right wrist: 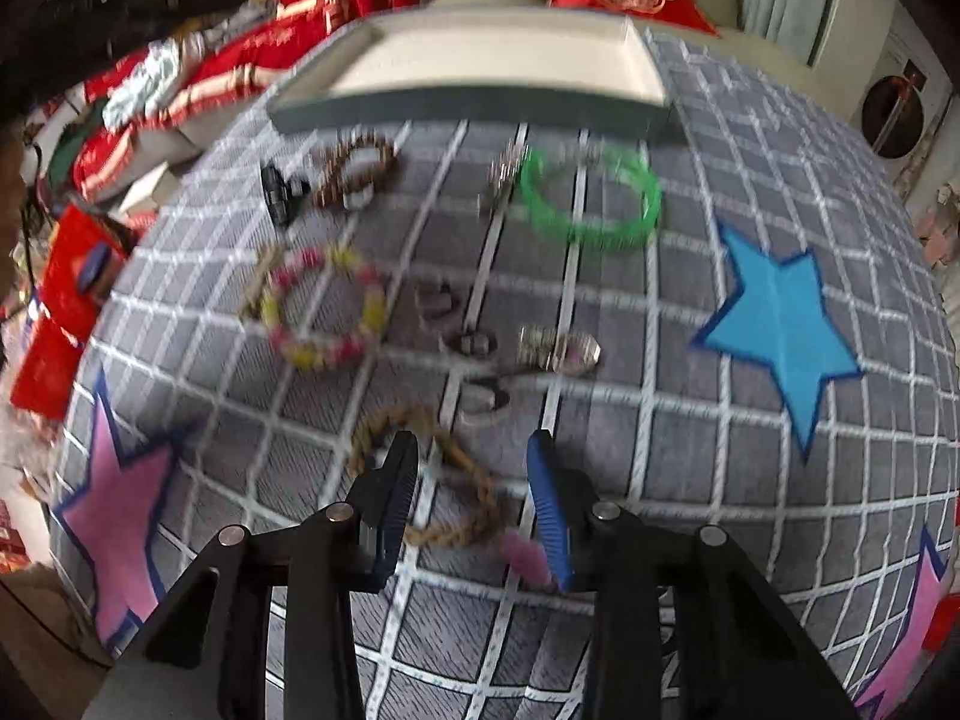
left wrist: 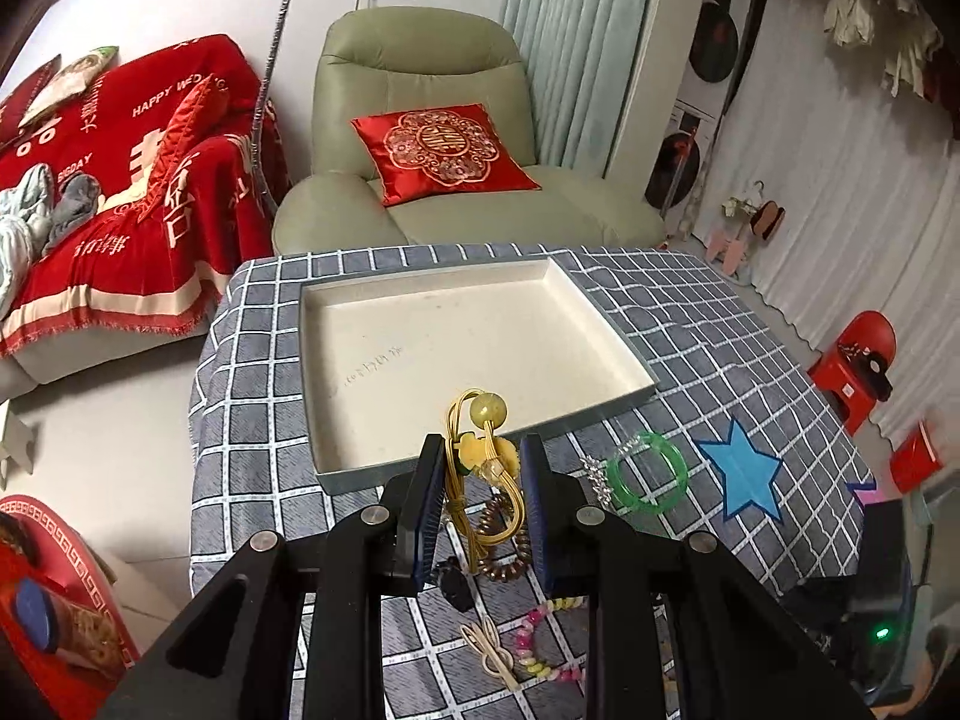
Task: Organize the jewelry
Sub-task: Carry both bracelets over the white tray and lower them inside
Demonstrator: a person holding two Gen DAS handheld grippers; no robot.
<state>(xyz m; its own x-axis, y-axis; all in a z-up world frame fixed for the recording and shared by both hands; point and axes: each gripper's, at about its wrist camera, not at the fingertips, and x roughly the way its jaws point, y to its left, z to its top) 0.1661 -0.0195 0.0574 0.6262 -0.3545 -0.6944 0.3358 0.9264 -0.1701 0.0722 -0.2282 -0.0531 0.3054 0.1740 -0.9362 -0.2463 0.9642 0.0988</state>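
1. A table (left wrist: pixel 690 312) under a grey checked cloth is filling both views, with a blue star (left wrist: pixel 744 474) and pink stars (right wrist: pixel 117 510) stuck on it. An armchair and a red-draped sofa are standing behind it.
2. A shallow white tray (left wrist: pixel 606 324) is sitting at the far side of the table. No jewelry is lying in it, so judging by this, the sorting is only starting.
3. The left gripper (left wrist: pixel 483 468) is hanging just short of the tray's near rim, tilted down. Its jaws are clamping a yellow cord charm (left wrist: pixel 480 450) with a pale green bead on top; the loops are dangling between the pads. This looks like the first piece heading for the tray.
4. The right gripper (right wrist: pixel 474 468) is hovering low over the near part of the table, its view blurred. Its jaws are standing apart with nothing gripped, straddling a tan braided bracelet (right wrist: pixel 456 480) with a pink tassel, seemingly the next pick.
5. Most pieces are lying loose on the cloth: a green bangle (right wrist: pixel 591 198) near the tray, a silver piece (right wrist: pixel 507 171) beside it, a pink-and-yellow bead bracelet (right wrist: pixel 321 306), a brown bead bracelet (right wrist: pixel 357 171) and a black clip (right wrist: pixel 279 192).
6. Small rings (right wrist: pixel 474 342) and a silvery trinket (right wrist: pixel 558 348) are scattered mid-table, too blurred to tell apart.
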